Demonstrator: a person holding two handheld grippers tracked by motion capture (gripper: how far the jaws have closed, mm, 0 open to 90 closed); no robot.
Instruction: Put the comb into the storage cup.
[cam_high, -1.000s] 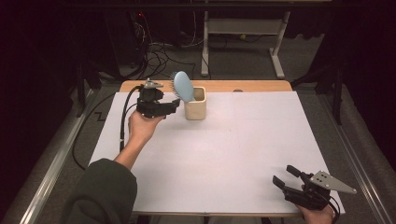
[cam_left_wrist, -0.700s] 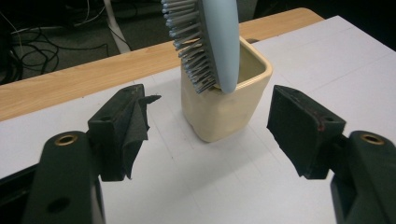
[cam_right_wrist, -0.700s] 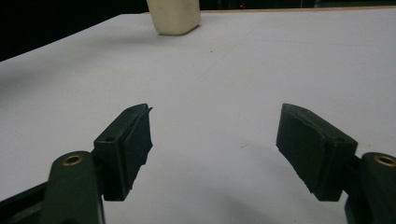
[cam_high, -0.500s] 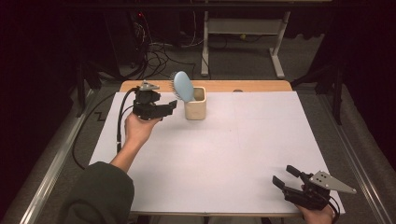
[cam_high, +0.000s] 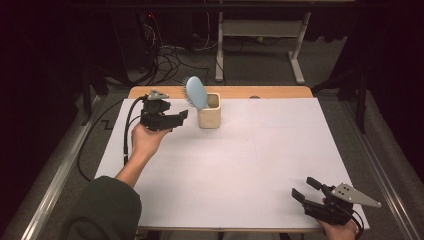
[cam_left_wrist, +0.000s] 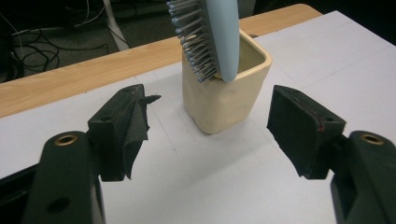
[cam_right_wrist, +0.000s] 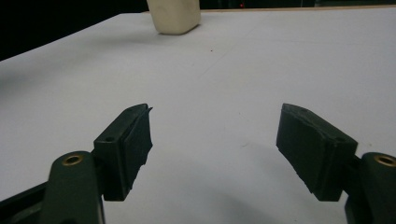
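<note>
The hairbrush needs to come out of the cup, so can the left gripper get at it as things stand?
Probably yes. The left gripper is open beside the cup, and the hairbrush sticks up above the rim with nothing between.

No readable text or labels

Lighting: overhead, bright on the white counter sheet (cam_high: 240, 165), with the surrounding floor and room in deep shadow. Shadows: soft, short, beside the cream cup (cam_high: 209, 111). Glare: none. Focus: high view slightly soft and grainy; both gripper views sharp at mid-distance, nearest black jaws mildly blurred, corners dark.
</note>
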